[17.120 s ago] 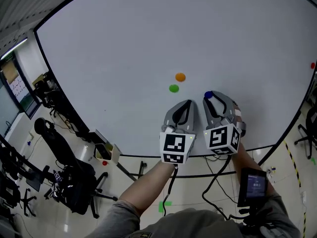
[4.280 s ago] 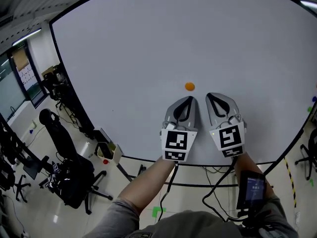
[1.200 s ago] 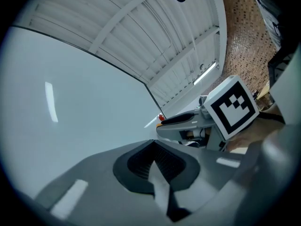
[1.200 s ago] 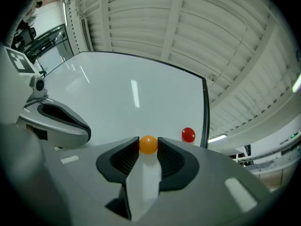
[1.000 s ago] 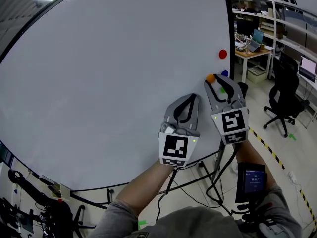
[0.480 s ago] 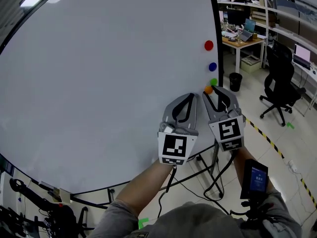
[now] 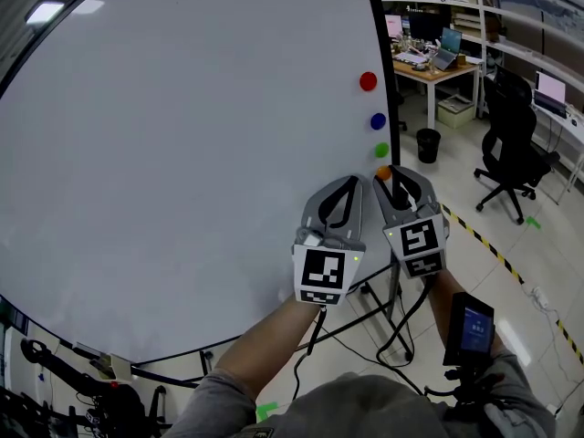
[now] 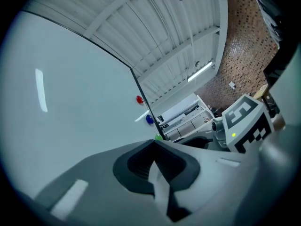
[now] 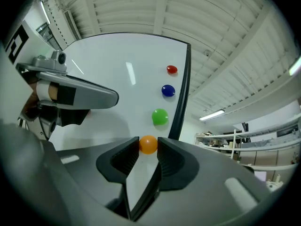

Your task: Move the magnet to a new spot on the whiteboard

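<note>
- The left gripper (image 8: 153, 144) is held at 9 o'clock of the right gripper (image 9: 148, 149). Its jaws are pressed together with nothing between them.
- The right gripper's jaws are clamped on the orange magnet (image 9: 148, 144), which is held by the right edge of the whiteboard (image 7: 182, 108).
- A green magnet (image 9: 160, 117), a blue magnet (image 9: 168, 90) and a red magnet (image 9: 172, 69) are ranged in a column at 12 o'clock of it, nearest first.

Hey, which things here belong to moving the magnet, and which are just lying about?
Part of the job:
orange magnet
right gripper, shut on it
whiteboard

Lying about:
red magnet, blue magnet, green magnet, all on the board
left gripper, shut, empty
office chair
bin
</note>
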`<state>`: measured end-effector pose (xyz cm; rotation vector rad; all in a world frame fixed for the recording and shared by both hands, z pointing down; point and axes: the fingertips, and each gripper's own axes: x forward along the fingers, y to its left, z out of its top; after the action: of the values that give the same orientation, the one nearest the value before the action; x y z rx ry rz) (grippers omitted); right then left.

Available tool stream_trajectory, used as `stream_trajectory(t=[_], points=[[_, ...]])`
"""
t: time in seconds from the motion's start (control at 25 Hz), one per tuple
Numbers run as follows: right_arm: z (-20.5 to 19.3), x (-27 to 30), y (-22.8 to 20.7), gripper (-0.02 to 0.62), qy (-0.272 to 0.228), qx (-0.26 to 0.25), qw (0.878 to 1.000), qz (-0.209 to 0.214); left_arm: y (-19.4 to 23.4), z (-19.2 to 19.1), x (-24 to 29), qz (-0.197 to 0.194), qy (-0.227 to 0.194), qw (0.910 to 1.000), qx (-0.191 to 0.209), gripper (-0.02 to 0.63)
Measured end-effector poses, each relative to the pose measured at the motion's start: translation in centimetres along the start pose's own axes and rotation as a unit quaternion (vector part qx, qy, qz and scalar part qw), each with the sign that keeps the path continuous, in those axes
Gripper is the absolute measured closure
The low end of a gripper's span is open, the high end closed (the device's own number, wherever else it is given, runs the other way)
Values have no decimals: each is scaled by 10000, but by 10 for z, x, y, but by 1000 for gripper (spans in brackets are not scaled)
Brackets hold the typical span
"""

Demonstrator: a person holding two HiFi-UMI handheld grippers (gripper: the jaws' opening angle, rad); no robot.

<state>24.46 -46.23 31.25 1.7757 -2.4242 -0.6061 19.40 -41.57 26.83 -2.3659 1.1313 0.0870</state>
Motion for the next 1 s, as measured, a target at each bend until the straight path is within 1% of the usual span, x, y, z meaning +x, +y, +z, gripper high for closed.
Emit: stream_trajectory(t=[0.2, 1.0], points=[[-8, 5, 0, 465, 25, 37, 10000, 33, -1, -2, 2, -13, -8, 10000, 10, 604], [-9, 9, 1, 463, 118, -18, 9997, 193, 4, -4, 1, 63, 47, 10000, 20, 604]])
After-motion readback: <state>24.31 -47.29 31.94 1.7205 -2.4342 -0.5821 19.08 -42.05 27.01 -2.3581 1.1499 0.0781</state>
